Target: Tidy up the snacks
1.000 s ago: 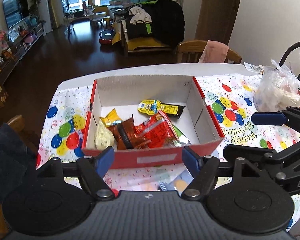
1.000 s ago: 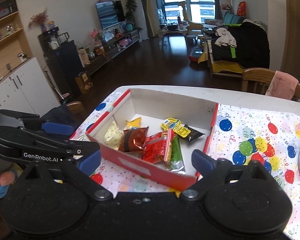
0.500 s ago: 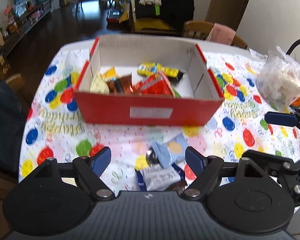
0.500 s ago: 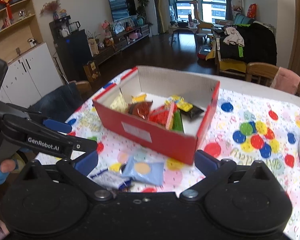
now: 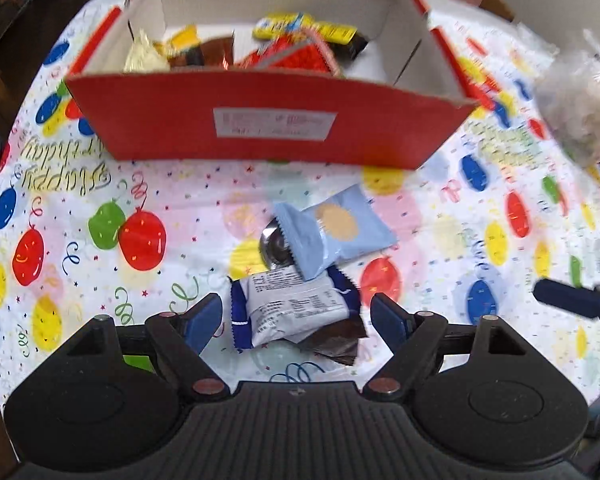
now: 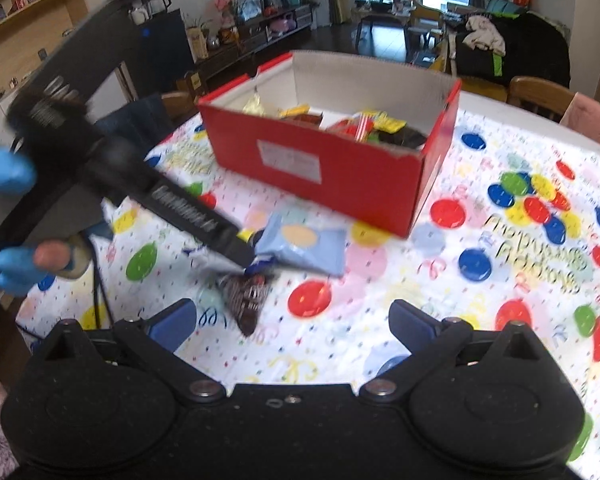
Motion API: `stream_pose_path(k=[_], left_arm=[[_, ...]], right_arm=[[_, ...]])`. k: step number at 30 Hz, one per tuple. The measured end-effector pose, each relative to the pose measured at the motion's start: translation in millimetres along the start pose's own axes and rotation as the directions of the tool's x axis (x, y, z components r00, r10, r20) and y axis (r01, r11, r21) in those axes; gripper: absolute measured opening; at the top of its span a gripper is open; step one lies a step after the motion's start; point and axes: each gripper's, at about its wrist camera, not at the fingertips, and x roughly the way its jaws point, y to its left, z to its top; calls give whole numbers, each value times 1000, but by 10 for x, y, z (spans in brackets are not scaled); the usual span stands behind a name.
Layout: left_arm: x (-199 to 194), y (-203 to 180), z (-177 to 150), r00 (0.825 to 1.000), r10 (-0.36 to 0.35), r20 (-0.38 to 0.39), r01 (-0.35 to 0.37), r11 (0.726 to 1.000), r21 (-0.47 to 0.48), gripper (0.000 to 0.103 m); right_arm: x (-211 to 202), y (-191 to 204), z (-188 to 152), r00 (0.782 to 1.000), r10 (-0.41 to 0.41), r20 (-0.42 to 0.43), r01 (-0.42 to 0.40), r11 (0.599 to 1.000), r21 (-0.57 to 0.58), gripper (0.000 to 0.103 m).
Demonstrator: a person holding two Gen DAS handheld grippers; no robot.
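Note:
A red cardboard box (image 5: 268, 128) (image 6: 320, 160) holds several snack packets. In front of it, on the balloon tablecloth (image 5: 100, 200), lie loose snacks. They are a light blue packet (image 5: 336, 232) (image 6: 304, 244), a white and blue packet (image 5: 292, 308) and a dark brown packet (image 5: 336, 346) (image 6: 248, 296). My left gripper (image 5: 296, 320) points steeply down, open, with the white and blue packet between its fingers and untouched. One of its fingers (image 6: 204, 220) crosses the right wrist view, its tip at the packets. My right gripper (image 6: 294, 324) is open just short of the dark packet.
A clear plastic bag (image 5: 580, 108) of food sits to the right of the box. A wooden chair (image 6: 540, 96) with a pink cloth stands behind the table. A blue-gloved hand (image 6: 8, 172) holds the left gripper. The table's left edge runs close by.
Both grippers have sunk toward the table and tipped downward. The box has slid up in both views, and the loose packets have come in under the left gripper's fingers.

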Motion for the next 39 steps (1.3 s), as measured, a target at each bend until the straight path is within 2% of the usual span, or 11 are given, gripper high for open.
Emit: stream_pose_path(k=[8,14,17,23,26,29,32,35,39], left_arm=[[250,-18,182,996,-4,-86,4,1000,-8,81],[420,30,224,988,-25,-152,19,999,-43,81],[458,49,220,987,-19,-158,13,999,-36,81],[488,113,226,987,-31,-157,23,998,-57,81],[469,145,230,988,-32,-152,24,998,-59,81],[383,177,210,990,-36,-136,35,999,-14,81],[319,212,167,993,-41,-111,47,997,58,81],[215,260,102,998,-39,-45,45,989,144,81],[142,294,10,998,-61,-9,61,967,247,81]], right_arm=[[318,96,-18,998,24,-56,-24,1000,3,102],[633,193,37,994,62,-93,-63,998,-10,94],[750,237,49,991,75,-114,-78,997,-20,88],[920,264,69,990,54,-131,-58,998,-23,83],[966,278,90,989,67,-134,-70,997,-18,74],[981,295,79,987,76,-141,-80,997,-23,57],[963,283,48,988,86,-127,-89,996,-24,45],[942,252,25,989,97,-115,-99,995,-15,40],[882,213,-49,991,97,-95,-99,995,-22,34]])
